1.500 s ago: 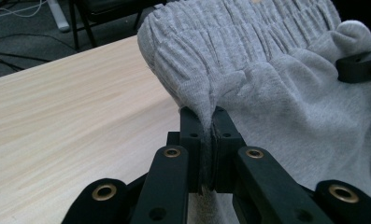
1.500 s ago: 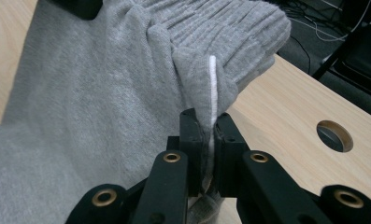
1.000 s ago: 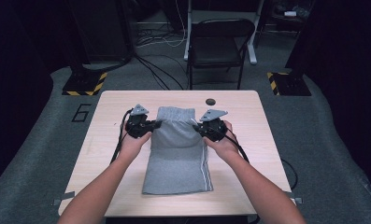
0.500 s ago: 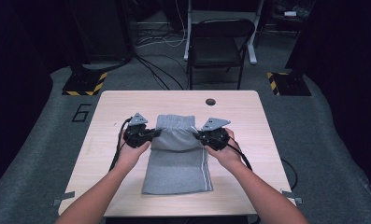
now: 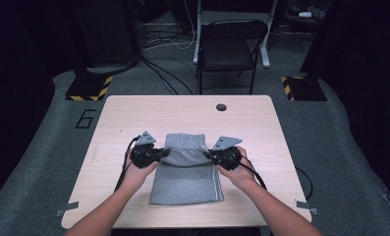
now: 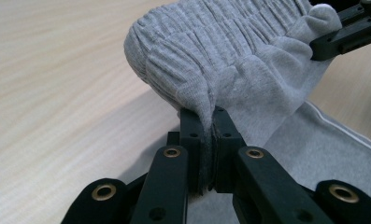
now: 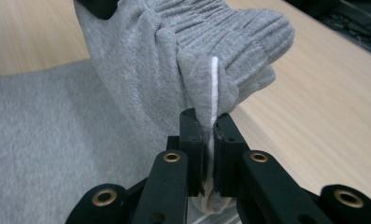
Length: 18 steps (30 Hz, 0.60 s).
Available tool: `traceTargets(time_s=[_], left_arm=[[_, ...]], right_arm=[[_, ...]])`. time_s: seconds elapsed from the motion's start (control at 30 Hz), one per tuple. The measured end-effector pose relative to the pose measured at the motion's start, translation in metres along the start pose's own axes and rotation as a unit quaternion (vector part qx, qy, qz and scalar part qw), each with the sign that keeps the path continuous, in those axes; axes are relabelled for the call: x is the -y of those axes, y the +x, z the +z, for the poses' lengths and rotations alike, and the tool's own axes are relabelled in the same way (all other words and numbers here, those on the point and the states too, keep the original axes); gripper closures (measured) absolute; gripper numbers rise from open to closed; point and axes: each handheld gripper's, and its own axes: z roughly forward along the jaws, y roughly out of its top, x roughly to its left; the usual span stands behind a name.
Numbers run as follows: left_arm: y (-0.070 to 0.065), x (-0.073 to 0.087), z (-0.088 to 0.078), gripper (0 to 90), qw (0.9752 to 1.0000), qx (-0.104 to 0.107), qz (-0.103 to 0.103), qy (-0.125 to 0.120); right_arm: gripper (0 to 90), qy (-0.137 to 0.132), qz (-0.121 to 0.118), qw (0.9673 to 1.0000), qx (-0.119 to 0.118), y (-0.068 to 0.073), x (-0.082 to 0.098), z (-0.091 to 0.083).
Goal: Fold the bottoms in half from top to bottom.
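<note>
While both grippers held the grey shorts (image 5: 186,172) folded over on the worktop (image 5: 261,128), the left gripper (image 6: 206,140) clenched one waistband side and the right gripper (image 7: 206,144) clenched the striped seam. A thin pinch could slip, judging by the bunched cloth, dropping the waistband (image 5: 184,141) crooked toward the far edge.

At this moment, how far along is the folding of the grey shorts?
Done: the grey shorts already lie doubled lengthwise on the table. In hand: the left claw and right claw pinch the waistband's corners, lifting that end toward the hem. Left: laying it down flat and letting go.
</note>
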Motion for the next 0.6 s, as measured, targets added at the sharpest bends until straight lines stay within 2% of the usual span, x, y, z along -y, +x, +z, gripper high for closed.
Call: traceTargets(time_s=[0.13,0.33,0.4,0.53,0.57,0.6], left_arm=[[-0.004,0.014,0.006,85.8,0.9998,0.007,-0.009,0.014],[-0.004,0.029,0.011,85.8,0.9991,0.012,-0.010,0.038],[-0.005,0.038,0.015,85.7,0.9988,0.014,-0.011,0.045],[-0.007,0.042,0.018,85.7,0.9984,0.016,-0.006,0.054],[-0.008,0.044,0.019,85.7,0.9982,0.018,-0.014,0.054],[-0.008,0.044,0.019,85.6,0.9982,0.018,-0.014,0.054]], right_arm=[[84.2,0.015,0.007,0.9998,-0.006,0.007,0.013,0.005],[84.1,0.027,0.017,0.9994,-0.013,0.012,0.022,0.008],[84.1,0.043,0.029,0.9984,-0.022,0.015,0.028,0.010],[84.1,0.046,0.040,0.9978,-0.027,0.017,0.034,0.012],[84.0,0.049,0.041,0.9974,-0.032,0.017,0.037,0.013],[84.0,0.049,0.041,0.9974,-0.032,0.017,0.037,0.013]])
